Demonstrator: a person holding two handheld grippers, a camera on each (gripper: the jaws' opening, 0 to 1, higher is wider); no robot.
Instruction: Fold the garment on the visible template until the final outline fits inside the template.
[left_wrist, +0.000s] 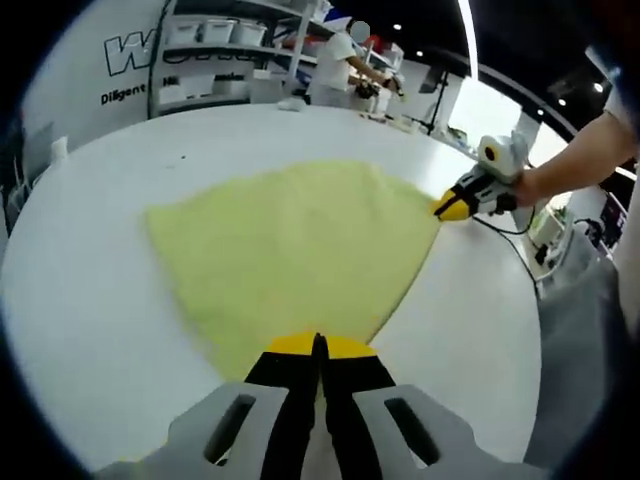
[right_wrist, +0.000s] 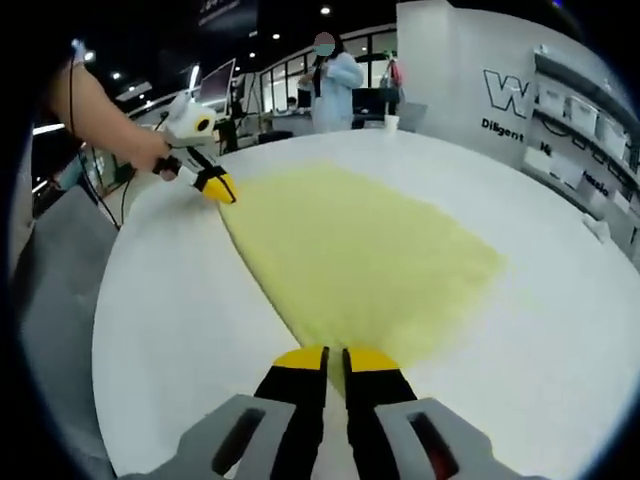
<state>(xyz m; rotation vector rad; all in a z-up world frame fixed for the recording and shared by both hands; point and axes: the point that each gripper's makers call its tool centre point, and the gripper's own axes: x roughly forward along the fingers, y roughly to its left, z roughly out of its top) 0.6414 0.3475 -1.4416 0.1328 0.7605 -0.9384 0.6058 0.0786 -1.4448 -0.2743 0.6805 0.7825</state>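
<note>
A pale yellow garment (left_wrist: 295, 255) is lying spread flat on the round white tabletop (left_wrist: 110, 320). In the left gripper view, the left claw (left_wrist: 319, 345) is sitting clenched at the garment's near corner, its yellow tips pressed together on the cloth edge. The right claw (left_wrist: 447, 208) is reaching in from the right, its tips pinching the garment's far corner. In the right gripper view, the right claw (right_wrist: 334, 357) is showing only a thin gap at the garment's (right_wrist: 365, 255) near corner, with cloth lying between and under the tips, while the left claw (right_wrist: 222, 190) is touching the opposite corner. No template outline is making itself out on the tabletop (right_wrist: 170, 300). Shelves (left_wrist: 235, 45) holding white bins are standing behind, their contents too small to tell.
</note>
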